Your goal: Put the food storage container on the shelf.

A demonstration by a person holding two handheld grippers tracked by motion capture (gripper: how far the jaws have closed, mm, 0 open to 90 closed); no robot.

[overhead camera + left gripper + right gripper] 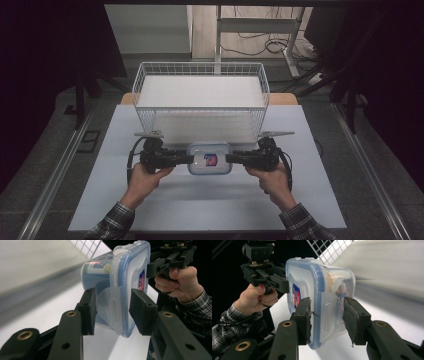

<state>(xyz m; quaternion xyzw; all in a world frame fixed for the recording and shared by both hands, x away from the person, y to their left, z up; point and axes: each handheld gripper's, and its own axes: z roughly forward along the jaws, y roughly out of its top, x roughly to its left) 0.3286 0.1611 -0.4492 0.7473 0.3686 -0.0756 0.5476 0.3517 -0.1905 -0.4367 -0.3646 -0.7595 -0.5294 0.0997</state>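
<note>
Left gripper (186, 159): black two-jaw tool, closed part-way on the left short end of the box (210, 158); seen from the left gripper view (112, 311), one ribbed pad presses the side wall and the other the lid, with the end latch flap between them.
Right gripper (231, 159): same black build, clamped part-way on the opposite short end of the box; from the right gripper view (327, 320) its worn, frayed pads squeeze the lid rim and the wall, the latch flap folded between them.
Box: rectangular with rounded corners, clear plastic body, blue-edged clear lid with a small red-and-blue sticker on top; printed packets show through the wall (100, 267). It hangs between both grippers, off the table, just in front of the basket (200, 100), lid facing up.
Hands: left hand (145, 177) and right hand (270, 177) grip the handles, either side of the box; checked sleeves at the wrists.
Basket: white wire mesh, rectangular, open-topped, with a flat white lining; it stands directly behind the box.
Table (200, 205): smooth pale mat under the box and the basket.
Floor: grey, with cables beyond the basket.
</note>
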